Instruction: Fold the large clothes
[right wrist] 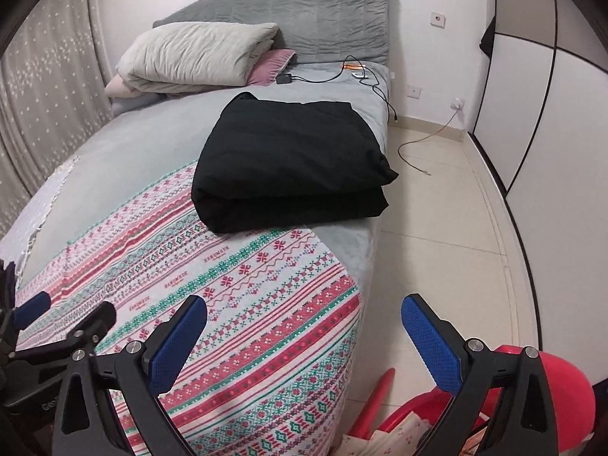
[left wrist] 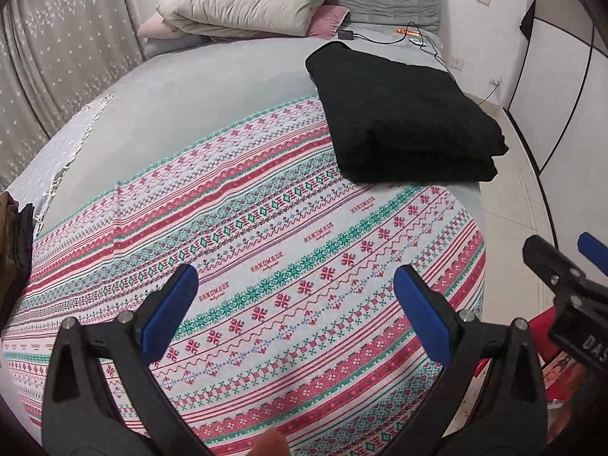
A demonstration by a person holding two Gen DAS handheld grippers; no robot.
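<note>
Patterned cloth [left wrist: 243,235] with red and green bands is lying spread flat over the near part of the bed [left wrist: 197,76], directly under the left tongs [left wrist: 296,300], which are hovering with fingers spread wide and gripping nothing. In the right wrist view the right tongs [right wrist: 304,334] are also gaping apart, hanging over the cloth's edge toward 3 o'clock, above floor and a red basket [right wrist: 566,391]. A folded black garment [left wrist: 402,114] is sitting at 1 o'clock, overlapping the cloth's far edge.
</note>
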